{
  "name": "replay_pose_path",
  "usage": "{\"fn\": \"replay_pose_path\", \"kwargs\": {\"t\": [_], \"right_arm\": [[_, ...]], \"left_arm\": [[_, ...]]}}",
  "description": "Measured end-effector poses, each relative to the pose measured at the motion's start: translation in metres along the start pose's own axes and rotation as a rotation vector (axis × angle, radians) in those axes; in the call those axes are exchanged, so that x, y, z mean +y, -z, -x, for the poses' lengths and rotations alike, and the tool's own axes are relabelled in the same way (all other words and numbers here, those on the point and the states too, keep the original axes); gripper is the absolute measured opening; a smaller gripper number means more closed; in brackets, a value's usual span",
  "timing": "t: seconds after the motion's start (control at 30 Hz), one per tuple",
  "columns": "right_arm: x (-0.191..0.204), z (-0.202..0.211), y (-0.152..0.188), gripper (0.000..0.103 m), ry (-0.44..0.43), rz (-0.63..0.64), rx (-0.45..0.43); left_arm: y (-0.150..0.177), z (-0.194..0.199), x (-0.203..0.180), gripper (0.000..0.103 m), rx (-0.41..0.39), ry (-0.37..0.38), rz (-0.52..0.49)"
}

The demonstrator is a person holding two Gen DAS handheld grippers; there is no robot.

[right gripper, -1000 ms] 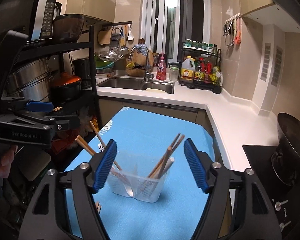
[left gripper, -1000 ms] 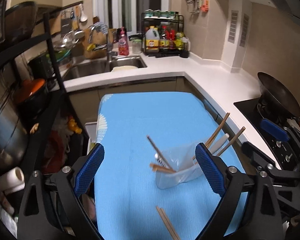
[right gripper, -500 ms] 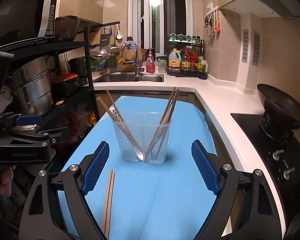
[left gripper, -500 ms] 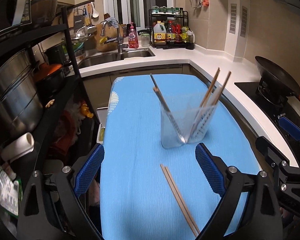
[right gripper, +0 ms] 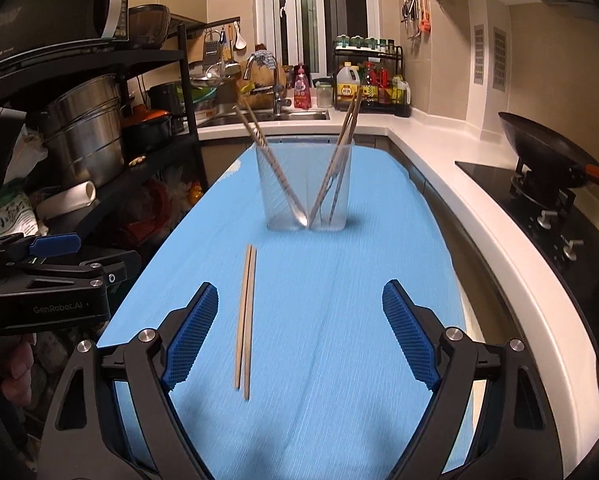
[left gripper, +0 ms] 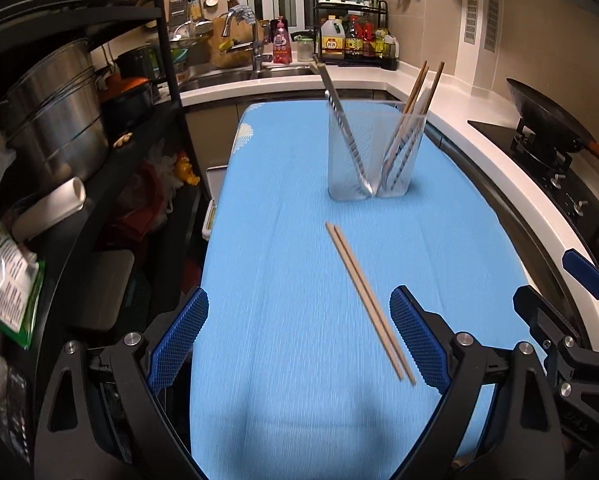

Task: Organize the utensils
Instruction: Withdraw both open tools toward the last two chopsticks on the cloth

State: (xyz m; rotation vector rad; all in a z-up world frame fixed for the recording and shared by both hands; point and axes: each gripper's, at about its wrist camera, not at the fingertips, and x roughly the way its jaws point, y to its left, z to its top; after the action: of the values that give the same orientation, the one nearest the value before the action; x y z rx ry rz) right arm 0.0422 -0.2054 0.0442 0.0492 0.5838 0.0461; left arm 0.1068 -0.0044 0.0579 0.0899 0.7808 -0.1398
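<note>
A clear plastic holder (left gripper: 373,152) (right gripper: 305,186) stands upright on the blue mat (left gripper: 283,280) (right gripper: 339,280), with several chopsticks and a spoon leaning in its two compartments. A loose pair of wooden chopsticks (left gripper: 369,302) (right gripper: 246,320) lies flat on the mat in front of it. My left gripper (left gripper: 297,340) is open and empty, with the loose pair's near end close to its right finger. My right gripper (right gripper: 299,338) is open and empty, with the pair just inside its left finger.
A black rack with steel pots (left gripper: 55,120) (right gripper: 83,128) stands along the left. A white counter (left gripper: 479,140) with a sink (right gripper: 267,114) and bottle rack runs behind and right. A black wok (left gripper: 547,116) (right gripper: 547,152) sits on the hob at the right.
Both grippers have drawn back from the holder toward the near end of the mat. The holder now stands upright and farther off, and the loose chopsticks have come fully into view.
</note>
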Motion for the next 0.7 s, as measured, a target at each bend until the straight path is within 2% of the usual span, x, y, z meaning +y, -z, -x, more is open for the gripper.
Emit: {"fn": "replay_pose_path", "kwargs": {"t": [0.4, 0.7], "right_arm": [[0.015, 0.024, 0.052, 0.083, -0.018, 0.023, 0.042], [0.019, 0.027, 0.065, 0.083, -0.021, 0.019, 0.058]], "left_arm": [[0.066, 0.011, 0.006, 0.089, 0.037, -0.031, 0.033], [0.08, 0.015, 0.008, 0.089, 0.042, -0.054, 0.036]]}}
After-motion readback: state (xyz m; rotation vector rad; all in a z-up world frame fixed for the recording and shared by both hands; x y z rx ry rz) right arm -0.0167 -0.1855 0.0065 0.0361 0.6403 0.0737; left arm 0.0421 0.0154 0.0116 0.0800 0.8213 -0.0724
